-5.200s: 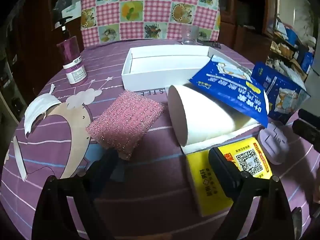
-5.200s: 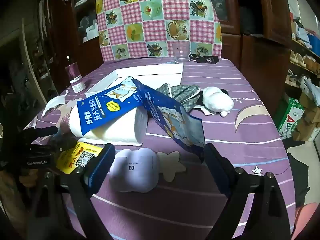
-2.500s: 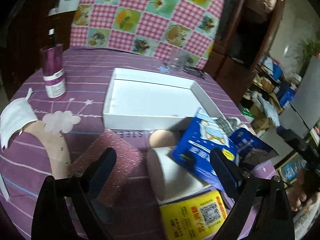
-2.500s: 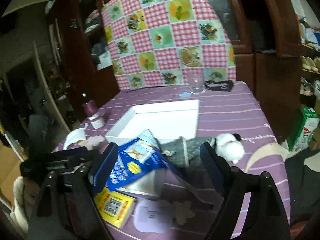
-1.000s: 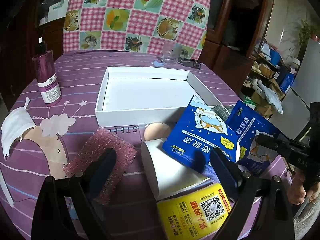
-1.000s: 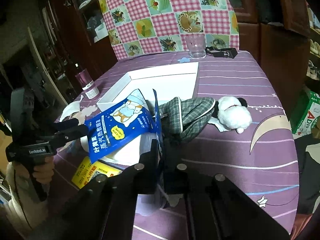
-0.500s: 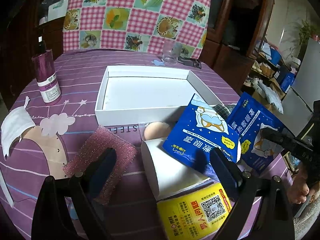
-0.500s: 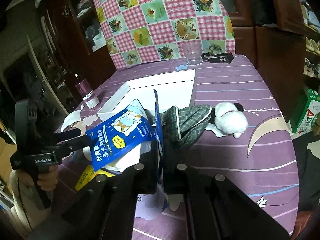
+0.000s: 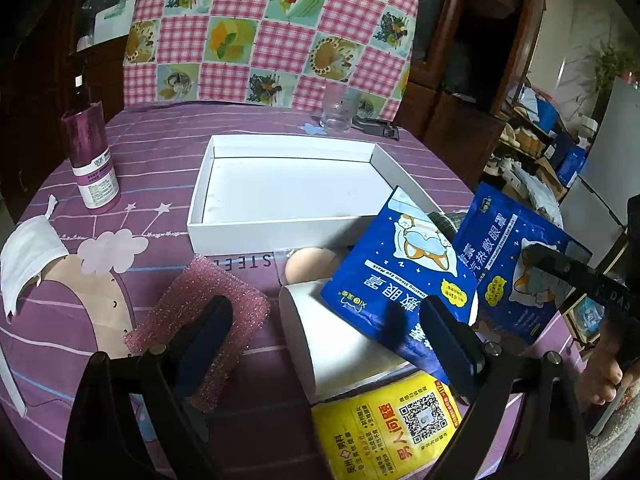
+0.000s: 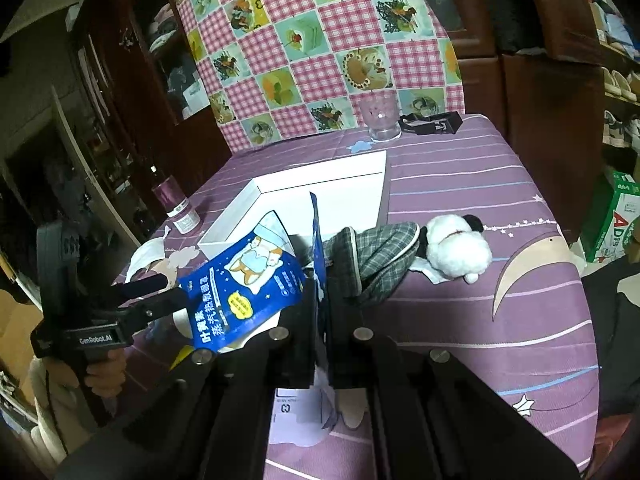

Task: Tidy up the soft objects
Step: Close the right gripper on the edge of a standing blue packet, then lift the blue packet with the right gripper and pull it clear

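**A:** Where is the pouch relative to the right claw?

**B:** The right gripper (image 10: 323, 320) has its jaws pressed together on a blue eye-mask pouch (image 10: 318, 248), seen edge-on in the right wrist view and rising toward 12 o'clock from the fingertips. In the left wrist view that held pouch (image 9: 508, 264) hangs at 3 o'clock, lifted off the purple tablecloth (image 9: 168, 144).

**A:** And the left claw?

**B:** The left gripper (image 9: 324, 332) has its jaws wide apart, holding nothing. A pink sponge (image 9: 200, 320) lies under its left finger at 8 o'clock; a white paper roll (image 9: 340, 344) lies between the fingers.

**A:** Any other pouch?

**B:** A second blue pouch (image 9: 396, 280) leans on the roll, at 2 o'clock from the left fingertips. The white box (image 9: 280, 188) sits open at 12 o'clock.

**A:** What writing can you read?

**B:** The second pouch carries "Self Heating Steam Eye Mask", upside down, plus Chinese characters. A yellow packet (image 9: 384, 428) at 5 o'clock shows a QR code and red Chinese text. The left gripper's body reads "GenRobot.AI" in the right wrist view. The tablecloth shows "STEEL" reversed. A plaid cloth (image 10: 376, 256) and a white plush dog (image 10: 456, 248) lie at 2 o'clock from the right claw.
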Demonstrator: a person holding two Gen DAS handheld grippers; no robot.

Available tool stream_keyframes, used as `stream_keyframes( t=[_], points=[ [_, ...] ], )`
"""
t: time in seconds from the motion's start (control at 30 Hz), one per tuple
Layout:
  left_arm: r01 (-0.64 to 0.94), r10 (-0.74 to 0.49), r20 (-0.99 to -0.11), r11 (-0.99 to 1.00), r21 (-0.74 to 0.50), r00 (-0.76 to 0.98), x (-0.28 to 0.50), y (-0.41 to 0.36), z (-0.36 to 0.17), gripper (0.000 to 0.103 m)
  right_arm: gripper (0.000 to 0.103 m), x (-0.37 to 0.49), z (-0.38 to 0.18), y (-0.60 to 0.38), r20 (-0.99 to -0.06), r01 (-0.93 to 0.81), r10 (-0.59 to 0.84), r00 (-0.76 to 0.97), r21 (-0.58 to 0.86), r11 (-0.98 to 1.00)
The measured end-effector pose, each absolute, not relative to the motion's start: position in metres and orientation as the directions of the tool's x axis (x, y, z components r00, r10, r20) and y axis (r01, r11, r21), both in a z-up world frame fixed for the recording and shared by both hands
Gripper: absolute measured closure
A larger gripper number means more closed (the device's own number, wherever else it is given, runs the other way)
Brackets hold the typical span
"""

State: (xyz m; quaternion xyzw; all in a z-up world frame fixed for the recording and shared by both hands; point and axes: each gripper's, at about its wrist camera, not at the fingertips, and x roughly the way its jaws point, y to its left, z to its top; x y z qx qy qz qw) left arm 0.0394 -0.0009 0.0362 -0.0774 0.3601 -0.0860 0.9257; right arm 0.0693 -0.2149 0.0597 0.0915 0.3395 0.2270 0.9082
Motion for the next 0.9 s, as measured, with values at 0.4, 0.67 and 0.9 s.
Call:
stream_keyframes(
  t=[0.4,0.67,0.9],
  points=[
    [0.095,-0.209,-0.624,0.973,-0.210,0.753,0.037,0.001,0.040,0.008,0.098,0.065,0.105,-0.200,-0.610,-0.287,0.352,0.710,0.206,0.936],
    [0.057,-0.167,-0.597,0.979,-0.198,0.785,0.035,0.008,0.045,0.008,0.098,0.076,0.135,-0.185,-0.600,-0.255,0.335,0.726,0.216,0.942],
    [0.053,-0.189,-0.578,0.968,-0.244,0.794,0.035,0.017,0.046,0.007,0.098,0.097,0.128,-0.166,-0.584,-0.265,0.386,0.714,0.284,0.921]
  ],
)
